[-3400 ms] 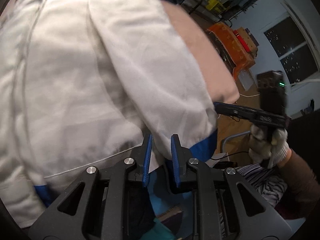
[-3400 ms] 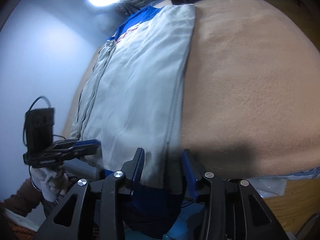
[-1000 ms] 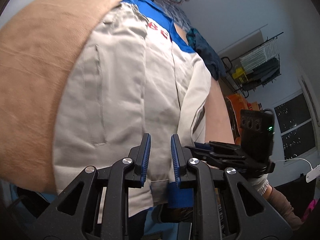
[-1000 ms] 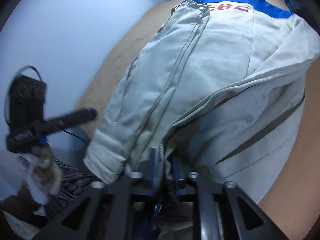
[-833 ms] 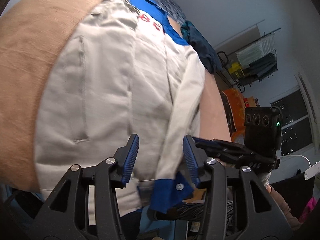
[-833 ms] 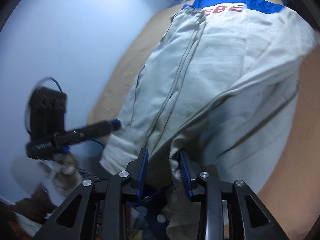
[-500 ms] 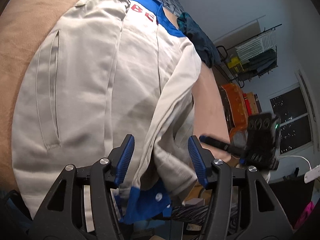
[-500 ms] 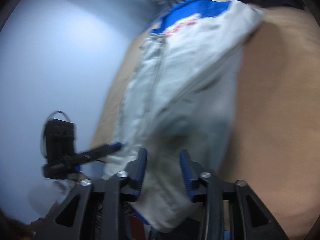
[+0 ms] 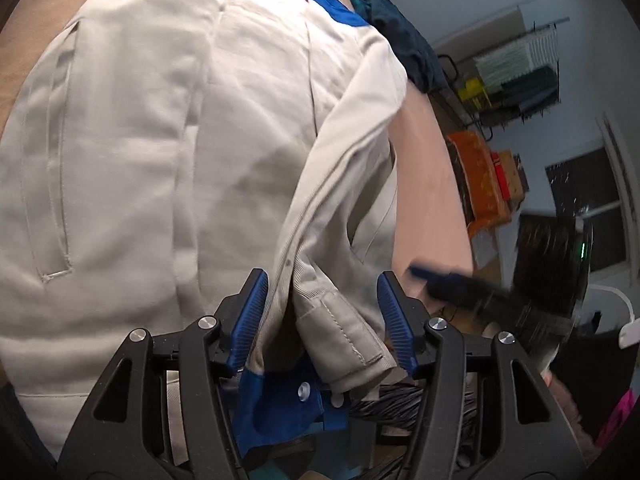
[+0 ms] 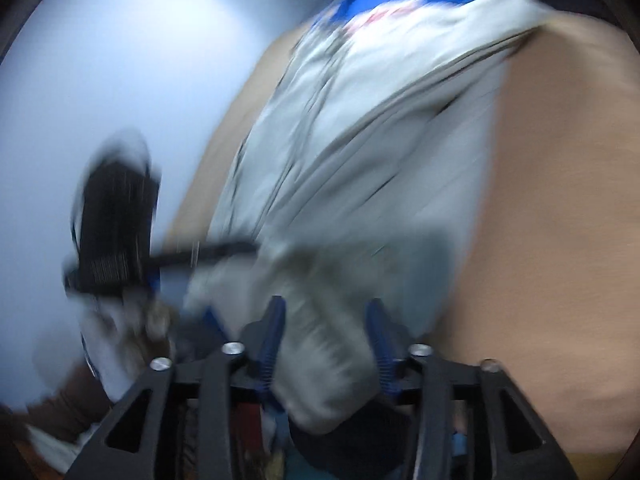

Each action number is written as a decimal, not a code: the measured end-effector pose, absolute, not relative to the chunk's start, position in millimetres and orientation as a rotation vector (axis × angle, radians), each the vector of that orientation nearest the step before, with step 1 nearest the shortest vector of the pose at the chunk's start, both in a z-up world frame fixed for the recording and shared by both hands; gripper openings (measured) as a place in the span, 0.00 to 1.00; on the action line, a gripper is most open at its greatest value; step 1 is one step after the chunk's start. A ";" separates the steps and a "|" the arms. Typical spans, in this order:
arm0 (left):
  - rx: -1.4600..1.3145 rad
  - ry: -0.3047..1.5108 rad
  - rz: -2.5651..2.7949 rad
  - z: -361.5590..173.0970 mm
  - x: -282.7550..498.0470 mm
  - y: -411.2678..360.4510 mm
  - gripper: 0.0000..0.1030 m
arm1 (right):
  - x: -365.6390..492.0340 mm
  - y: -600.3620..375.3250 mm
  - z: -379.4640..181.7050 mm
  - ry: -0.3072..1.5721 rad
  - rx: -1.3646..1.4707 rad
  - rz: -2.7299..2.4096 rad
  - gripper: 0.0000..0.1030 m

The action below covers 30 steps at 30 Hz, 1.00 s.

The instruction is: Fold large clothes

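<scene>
The pale grey jacket lies spread over the tan-covered bench, its blue collar band with red letters at the far end. One sleeve is folded in diagonally across the body, and its cuff end sits right at the near edge.

In the left wrist view, the left hand-held gripper has its blue fingers standing apart, with the sleeve's cuff and a blue tab with snaps lying loose between them. The pads are not pressing on the cloth. In the right wrist view, which is badly blurred, the right hand-held gripper also stands with its fingers apart, and the lower corner of the jacket lies between them, unpinched as far as the blur lets me see. Its jaws have just been opening.

A second ago both hand-held grippers were clamped on the cloth, the left on the cuff and the right on the hem. Now each has let go, and the sleeve rests on the jacket. The left one's jaws have just been opening too, though they reached this width a little sooner than the right's.
</scene>
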<state>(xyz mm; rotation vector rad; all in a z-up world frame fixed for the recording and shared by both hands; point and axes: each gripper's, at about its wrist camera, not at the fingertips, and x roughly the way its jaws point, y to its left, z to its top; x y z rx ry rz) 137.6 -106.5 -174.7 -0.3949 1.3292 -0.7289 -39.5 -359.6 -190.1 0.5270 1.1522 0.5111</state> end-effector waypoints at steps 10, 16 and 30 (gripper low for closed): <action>-0.217 1.305 -0.772 -175.7 111.5 -126.4 0.39 | 16.5 -465.3 -165.2 0.955 0.671 0.287 0.71; -0.216 1.288 -0.802 -173.2 105.5 -126.4 0.20 | 85.8 -496.4 -190.0 0.935 0.748 0.210 0.71; -0.259 1.300 -0.923 -165.2 93.7 -141.3 0.09 | 185.6 -523.6 -233.0 0.800 1.030 0.156 0.28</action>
